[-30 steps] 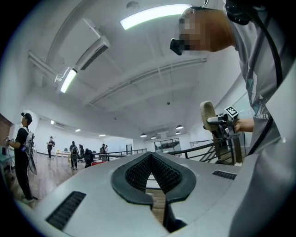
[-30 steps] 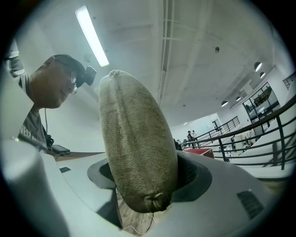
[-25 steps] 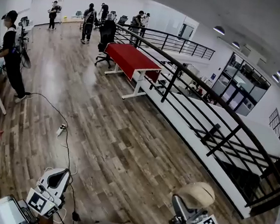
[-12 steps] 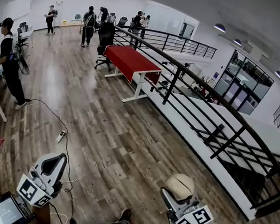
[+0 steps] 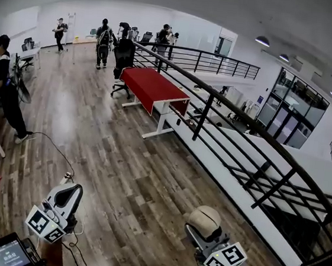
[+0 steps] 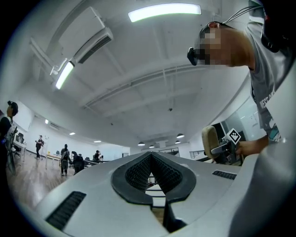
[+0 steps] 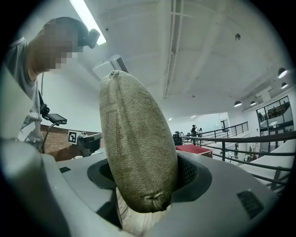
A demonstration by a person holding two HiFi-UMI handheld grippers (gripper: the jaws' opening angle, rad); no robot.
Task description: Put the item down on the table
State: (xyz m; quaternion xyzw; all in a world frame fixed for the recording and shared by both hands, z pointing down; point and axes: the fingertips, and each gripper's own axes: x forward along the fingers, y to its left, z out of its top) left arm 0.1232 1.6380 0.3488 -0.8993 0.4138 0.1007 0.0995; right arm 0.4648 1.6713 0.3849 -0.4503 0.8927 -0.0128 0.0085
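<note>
In the head view my right gripper (image 5: 200,227) sits at the bottom right, shut on a tan, oval, fabric-covered item (image 5: 203,218) that stands above its jaws. In the right gripper view the item (image 7: 136,148) rises upright between the dark pads and fills the middle of the picture. My left gripper (image 5: 68,198) is at the bottom left over the wooden floor, its jaws together with nothing between them; the left gripper view shows its pads (image 6: 134,173) meeting at the tip. A red-topped table (image 5: 155,84) stands far ahead by the railing.
A black railing (image 5: 227,115) runs along the right with a drop beyond. A cable (image 5: 62,159) trails over the wood floor. A small screen (image 5: 8,254) sits at the bottom left. A person (image 5: 4,90) stands by white desks on the left; several people and an office chair (image 5: 126,50) are far back.
Both grippers have shifted a little in the head view, the right one leftward with the tan item still in it. The view has tilted slightly upward.
</note>
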